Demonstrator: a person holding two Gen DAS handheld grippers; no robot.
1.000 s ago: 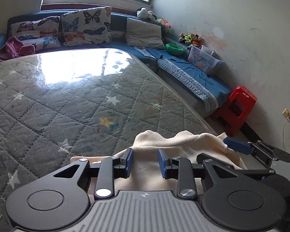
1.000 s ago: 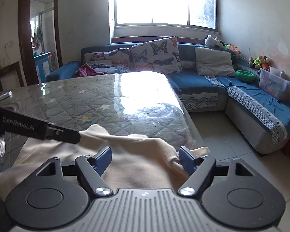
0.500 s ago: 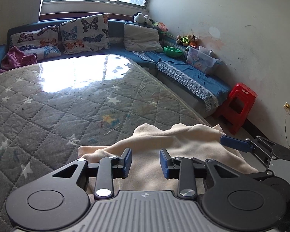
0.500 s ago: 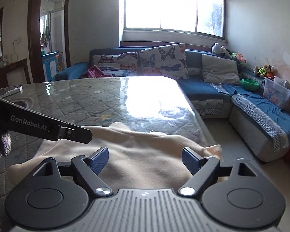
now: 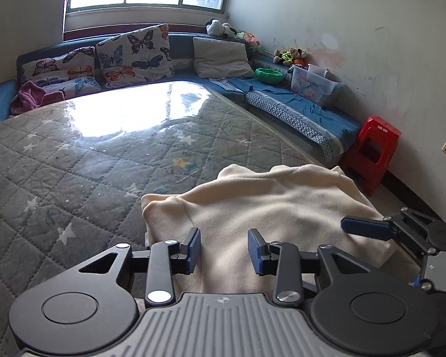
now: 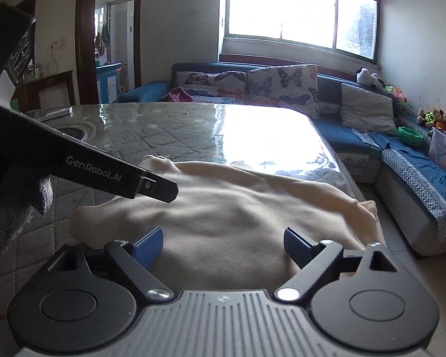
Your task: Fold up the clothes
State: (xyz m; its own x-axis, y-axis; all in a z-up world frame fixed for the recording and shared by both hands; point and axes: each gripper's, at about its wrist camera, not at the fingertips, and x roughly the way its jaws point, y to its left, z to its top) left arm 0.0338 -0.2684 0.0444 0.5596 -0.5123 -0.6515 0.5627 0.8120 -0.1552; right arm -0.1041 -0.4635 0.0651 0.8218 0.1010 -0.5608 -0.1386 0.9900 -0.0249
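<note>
A cream fleece garment (image 5: 267, 208) lies crumpled on the near right corner of the grey quilted table (image 5: 89, 160); it also shows in the right wrist view (image 6: 238, 208). My left gripper (image 5: 224, 250) hovers just above the garment's near part, jaws a little apart and empty. My right gripper (image 6: 223, 245) is wide open and empty over the garment's near edge. The right gripper's blue finger (image 5: 365, 227) shows at the right of the left wrist view. The left gripper's black body (image 6: 74, 160) crosses the left of the right wrist view.
A blue corner sofa (image 5: 297, 107) with butterfly cushions (image 5: 133, 56) runs behind and right of the table. A red stool (image 5: 371, 151), a clear storage box (image 5: 315, 86) and a green bowl (image 5: 269, 74) stand at the right. A pink cloth (image 5: 35, 98) lies on the sofa.
Both grippers have lifted and pulled back from the garment, so more of it shows. The left jaws have spread slightly. The garment lies where it was.
</note>
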